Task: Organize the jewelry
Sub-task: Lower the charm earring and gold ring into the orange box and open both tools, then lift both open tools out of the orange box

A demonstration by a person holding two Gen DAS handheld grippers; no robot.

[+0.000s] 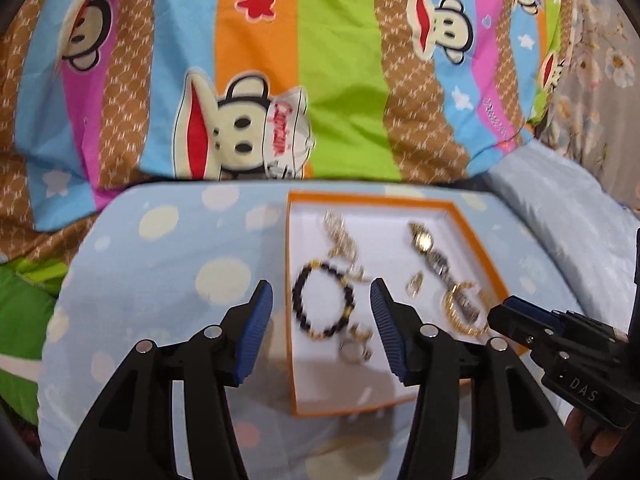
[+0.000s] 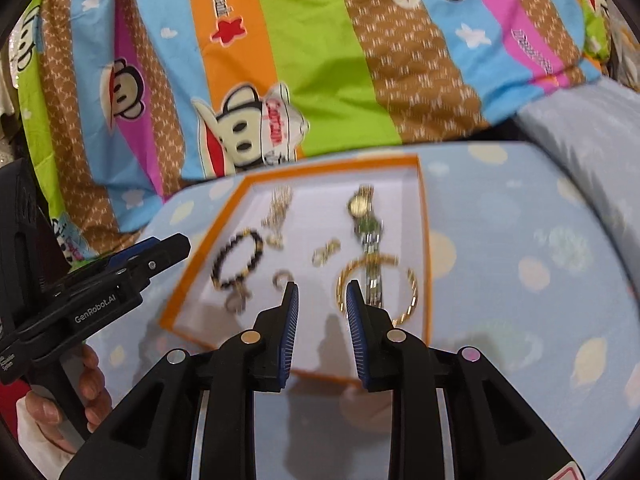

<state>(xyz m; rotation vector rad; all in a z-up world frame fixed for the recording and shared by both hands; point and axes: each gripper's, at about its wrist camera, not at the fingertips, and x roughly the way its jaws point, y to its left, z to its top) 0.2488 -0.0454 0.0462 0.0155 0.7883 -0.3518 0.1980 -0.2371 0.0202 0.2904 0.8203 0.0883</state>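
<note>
The right hand-held gripper [image 2: 322, 294], its blue ribbed pads spread with nothing between them, hovers over the near edge of the shallow orange-rimmed white cardboard box [image 2: 424, 216], just beside the thin gold bangle [image 2: 376, 288] that lies across the strap of the gold-faced metal-link wristwatch [image 2: 366, 232]. The left hand-held gripper [image 1: 322, 294] is likewise spread wide and empty, poised above the black beaded bracelet with gold spacers [image 1: 320, 304] in the same box. All the jewelry sits in this box, which rests on a light-blue dotted cushion [image 1: 160, 264] against a striped cartoon-monkey bedsheet [image 1: 340, 80]. To lift the bangle cleanly, the right pads should probably straddle its near rim clear of the watch strap, so the watch is not dragged along. The small gold pieces [image 2: 326, 252] at the centre are blurred; they may be rings or earrings.
</note>
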